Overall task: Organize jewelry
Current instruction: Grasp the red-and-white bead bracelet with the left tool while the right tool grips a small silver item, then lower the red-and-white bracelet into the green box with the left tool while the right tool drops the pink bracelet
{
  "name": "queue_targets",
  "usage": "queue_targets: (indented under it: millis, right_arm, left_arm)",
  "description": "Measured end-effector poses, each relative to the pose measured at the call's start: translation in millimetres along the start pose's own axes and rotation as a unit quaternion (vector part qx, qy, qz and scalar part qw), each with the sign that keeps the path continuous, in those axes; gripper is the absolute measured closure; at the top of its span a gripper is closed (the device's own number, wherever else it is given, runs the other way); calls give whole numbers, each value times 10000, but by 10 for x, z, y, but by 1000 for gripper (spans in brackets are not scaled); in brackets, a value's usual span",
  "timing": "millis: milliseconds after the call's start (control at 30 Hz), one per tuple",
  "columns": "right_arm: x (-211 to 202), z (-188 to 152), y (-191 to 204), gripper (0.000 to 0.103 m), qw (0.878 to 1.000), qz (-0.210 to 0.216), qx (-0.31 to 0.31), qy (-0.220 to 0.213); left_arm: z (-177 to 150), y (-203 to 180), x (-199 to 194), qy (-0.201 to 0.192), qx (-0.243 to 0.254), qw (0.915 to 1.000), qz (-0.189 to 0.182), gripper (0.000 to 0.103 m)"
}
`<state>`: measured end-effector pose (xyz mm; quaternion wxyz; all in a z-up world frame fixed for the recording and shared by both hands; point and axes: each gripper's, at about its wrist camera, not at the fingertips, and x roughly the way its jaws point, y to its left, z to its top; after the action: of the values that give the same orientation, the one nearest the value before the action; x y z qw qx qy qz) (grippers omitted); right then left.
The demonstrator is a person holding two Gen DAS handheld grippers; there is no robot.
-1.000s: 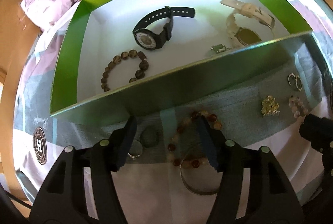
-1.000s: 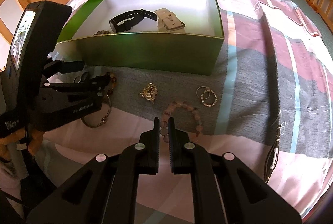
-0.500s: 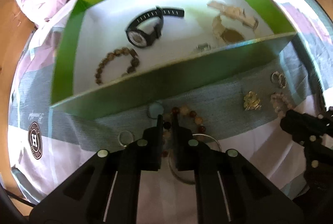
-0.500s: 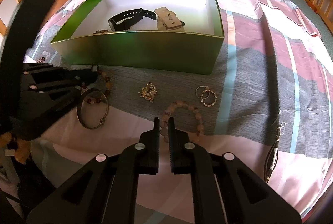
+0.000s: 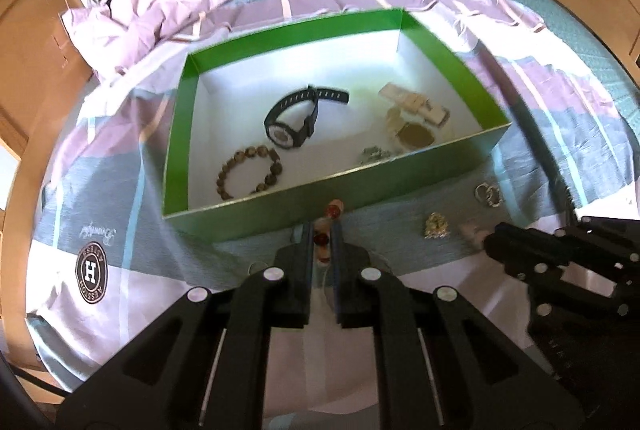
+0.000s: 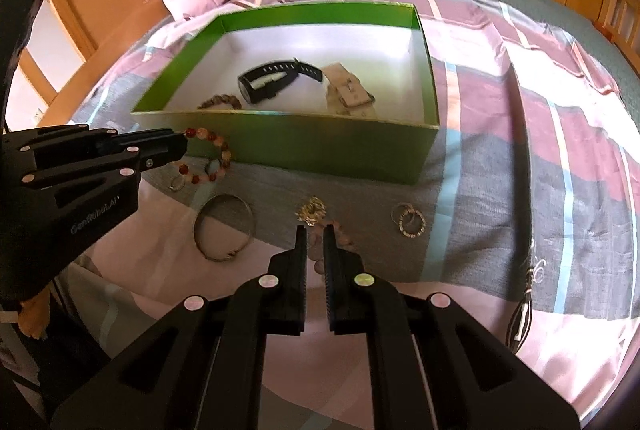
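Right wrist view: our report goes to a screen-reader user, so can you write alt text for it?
The left hand-held gripper holds a red and peach beaded bracelet lifted in front of an open green cardboard box on a bed. The right hand-held gripper is nearly closed over a pale pink beaded bracelet, between a silver bangle and silver rings.

You see box: green walls, white floor. Inside box: black watch, beige watch, brown bead bracelet. Before box: red-and-cream bead bracelet, silver bangle, gold trinket. Under box: bedsheet in pink, grey, white blocks.
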<state>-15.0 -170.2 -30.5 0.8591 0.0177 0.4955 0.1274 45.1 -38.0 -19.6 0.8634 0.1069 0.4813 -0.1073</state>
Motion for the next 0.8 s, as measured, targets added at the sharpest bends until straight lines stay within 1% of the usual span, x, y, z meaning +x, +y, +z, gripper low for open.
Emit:
queue_targets:
  millis: [167, 300, 533, 800]
  right_arm:
    - [-110, 45, 26, 95, 9994, 137, 3, -322]
    - [-160, 69, 62, 95, 9985, 228, -10, -489]
    - [-140, 91, 103, 95, 9985, 242, -26, -490]
    - [-214, 117, 25, 95, 9975, 281, 179, -631]
  left_arm:
    - [16, 21, -192, -263, -91, 9996, -67, 94]
    - [24, 53, -276, -386, -134, 9992, -41, 94]
    - [6, 134, -235, -296, -188, 9994, -19, 94]
    - [1, 327, -221, -206, -467, 9986, -162, 94]
